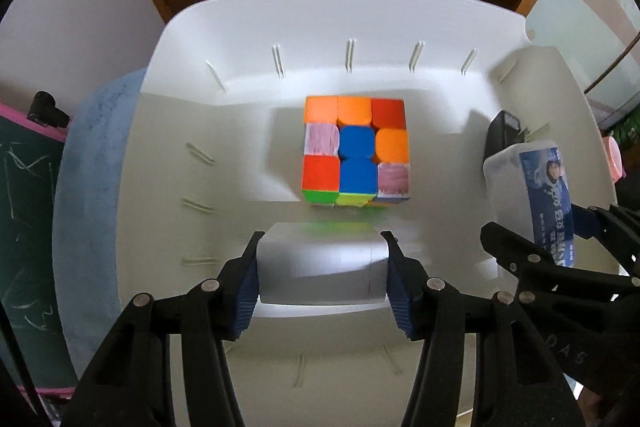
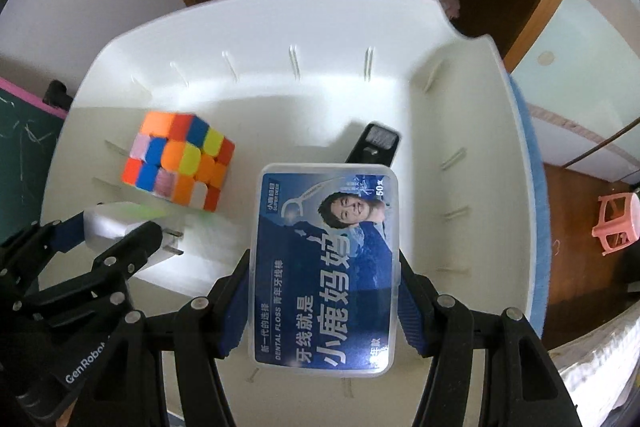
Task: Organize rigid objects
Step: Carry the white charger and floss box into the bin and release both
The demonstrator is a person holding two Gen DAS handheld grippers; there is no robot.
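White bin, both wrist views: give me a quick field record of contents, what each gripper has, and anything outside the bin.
container: white bin, ribbed inner walls
already inside: puzzle cube, on the bin floor; black device, partly hidden behind the floss box
left gripper: pads on both sides of white charger, prongs visible in right wrist view, over the bin floor
right gripper: shut on dental floss box, clear lid, blue label
outside: pink stool
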